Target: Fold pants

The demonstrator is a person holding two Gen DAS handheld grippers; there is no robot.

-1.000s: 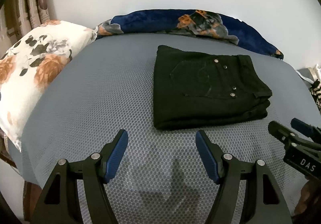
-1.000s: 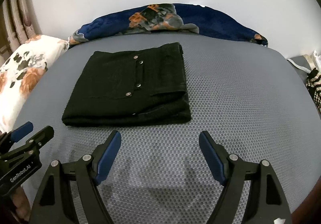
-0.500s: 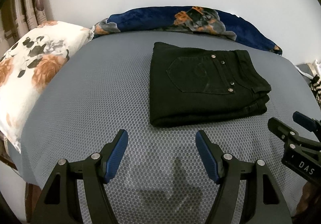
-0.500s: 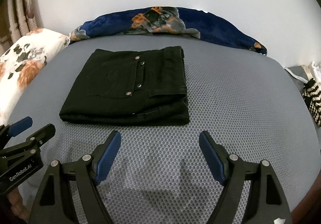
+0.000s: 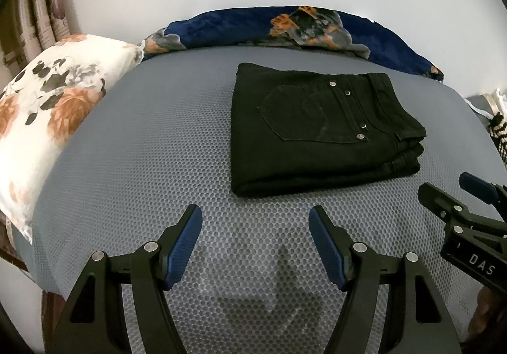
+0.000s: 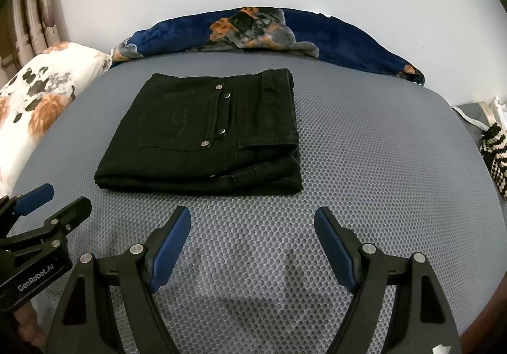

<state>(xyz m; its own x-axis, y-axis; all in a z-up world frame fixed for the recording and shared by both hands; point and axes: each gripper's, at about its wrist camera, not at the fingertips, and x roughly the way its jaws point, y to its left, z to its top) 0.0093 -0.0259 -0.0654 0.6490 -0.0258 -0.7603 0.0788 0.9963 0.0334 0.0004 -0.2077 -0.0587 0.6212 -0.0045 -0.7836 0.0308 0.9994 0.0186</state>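
Black folded pants (image 5: 320, 132), one pair

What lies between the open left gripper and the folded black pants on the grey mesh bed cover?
Nothing: in the left wrist view, only bare grey mesh bed cover separates the left gripper from the folded black pants.

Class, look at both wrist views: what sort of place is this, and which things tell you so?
Most likely a bedroom: a grey mattress with a floral pillow at its side, a blue floral blanket along the wall, and folded black pants lying on top.
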